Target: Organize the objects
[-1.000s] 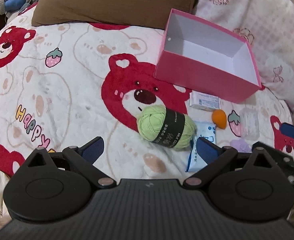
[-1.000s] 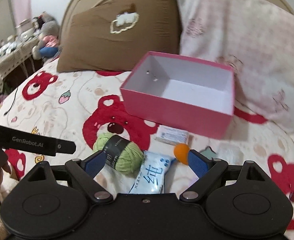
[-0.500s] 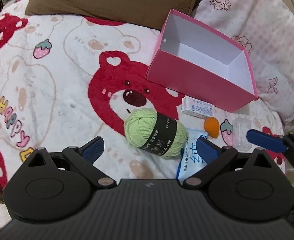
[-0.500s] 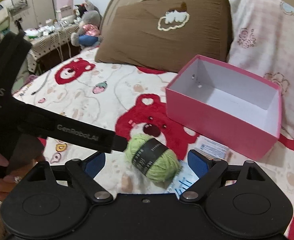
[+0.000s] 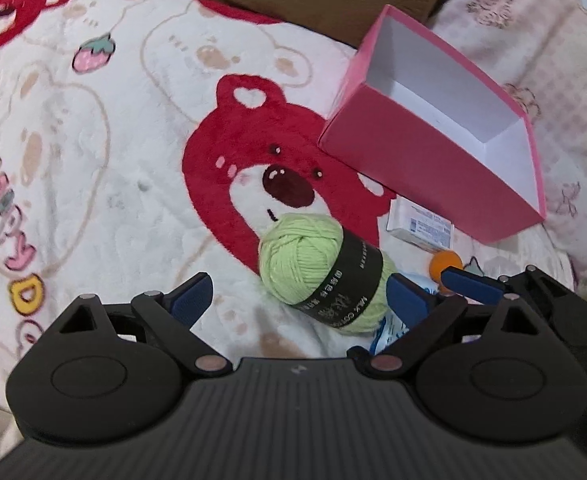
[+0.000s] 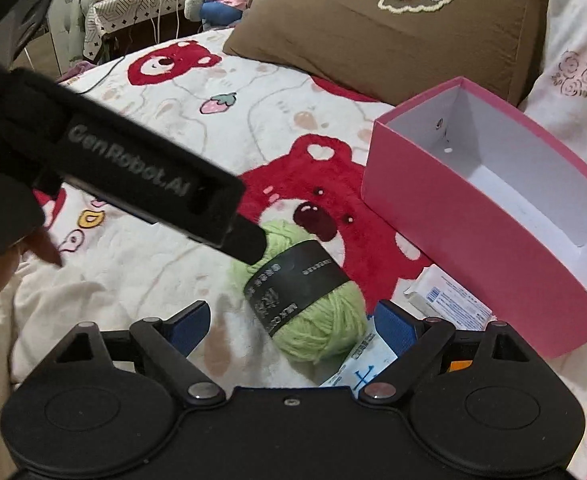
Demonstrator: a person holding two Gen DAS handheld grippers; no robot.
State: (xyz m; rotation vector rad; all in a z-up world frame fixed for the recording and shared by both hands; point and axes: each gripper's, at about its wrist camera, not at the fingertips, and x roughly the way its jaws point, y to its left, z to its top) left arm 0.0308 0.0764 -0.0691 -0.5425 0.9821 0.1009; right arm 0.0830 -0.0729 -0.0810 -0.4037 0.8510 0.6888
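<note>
Bear-print bedding (image 5: 105, 168) carries a green yarn ball (image 5: 321, 268), with the left gripper (image 5: 299, 294), jaws just narrowing yet still apart, straddling it untouched. Right of the yarn, the right gripper (image 6: 289, 324) gapes too; beyond sits an empty pink box (image 5: 433, 160).
</note>
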